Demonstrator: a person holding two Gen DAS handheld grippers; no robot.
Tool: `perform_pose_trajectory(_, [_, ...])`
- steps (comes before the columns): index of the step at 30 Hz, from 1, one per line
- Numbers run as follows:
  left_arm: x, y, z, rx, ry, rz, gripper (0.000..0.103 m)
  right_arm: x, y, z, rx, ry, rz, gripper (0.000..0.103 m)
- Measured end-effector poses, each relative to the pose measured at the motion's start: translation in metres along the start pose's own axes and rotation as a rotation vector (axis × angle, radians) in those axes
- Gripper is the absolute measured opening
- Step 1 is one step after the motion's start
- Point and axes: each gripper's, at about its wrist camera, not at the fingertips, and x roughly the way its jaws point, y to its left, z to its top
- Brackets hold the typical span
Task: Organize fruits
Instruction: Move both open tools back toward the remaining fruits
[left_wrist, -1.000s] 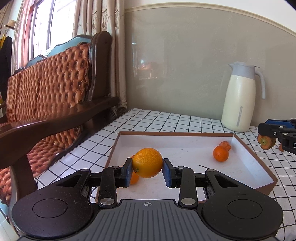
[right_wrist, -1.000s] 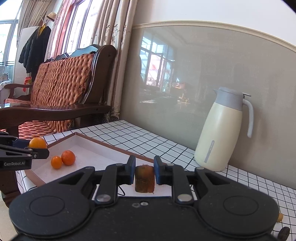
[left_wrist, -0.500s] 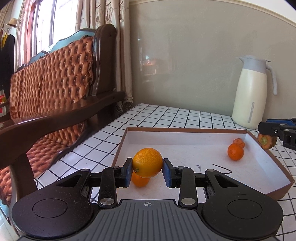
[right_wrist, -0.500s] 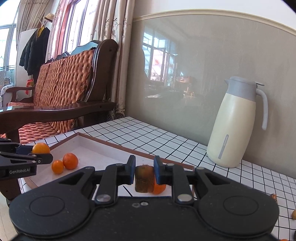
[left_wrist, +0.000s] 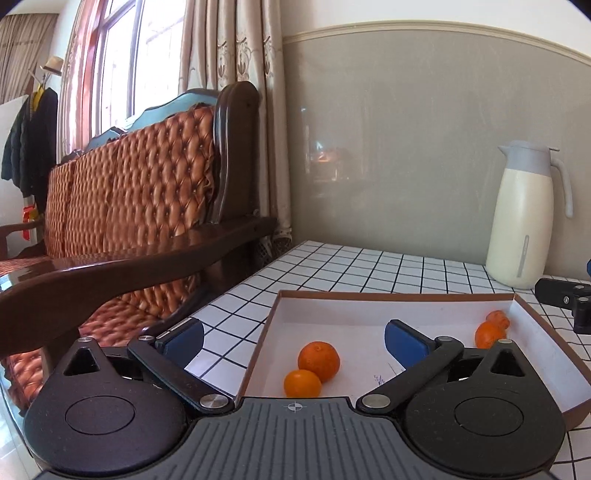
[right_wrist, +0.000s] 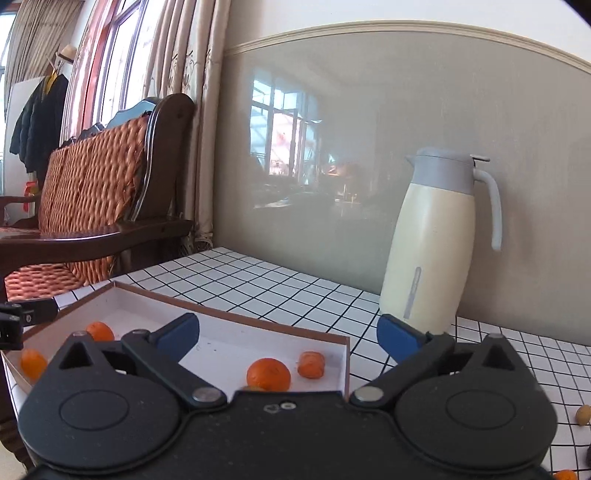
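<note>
Release on both sides, reading it against a second back. Opening the left gripper (left_wrist: 293, 339) jaws wide, with nothing between the pads; no longer clamping the big orange (left_wrist: 318, 360). Seeing that orange sitting on the floor of the tray (left_wrist: 406, 295), near the left wall and touching a smaller orange (left_wrist: 302, 383) just in front of it.

Opening the right gripper (right_wrist: 288, 338) jaws wide as well, likewise holding nothing. Having trouble placing the brownish piece dropped from it: seeing an orange (right_wrist: 268, 373) and a lumpy orange chunk (right_wrist: 311, 364) near the tray's right corner, plus a sliver of something orange (right_wrist: 255, 387) peeking over the gripper body. Possibly the dropped piece, but not calling it.

Judging both drops as landing inside the tray, so counting this pair as sorted. Still spotting loose bits out on the checked table (right_wrist: 480, 354): a pale round one (right_wrist: 583, 415) and an orange one (right_wrist: 565, 474) at the right edge. Expecting the next step to be pulling both grippers back and heading there, taking care not to nudge the oranges while lifting out.
</note>
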Motion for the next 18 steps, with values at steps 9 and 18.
perform_pose_trajectory(9, [-0.008,0.000,0.000,-0.003,-0.006,-0.004,0.103,-0.009,-0.002,0.000,-0.009,-0.007,-0.010,0.097])
perform_pose_trajectory(18, [-0.027,-0.012,0.006,0.016,-0.034,-0.044,0.103,-0.029,-0.007,0.001,-0.020,-0.040,-0.070,0.097])
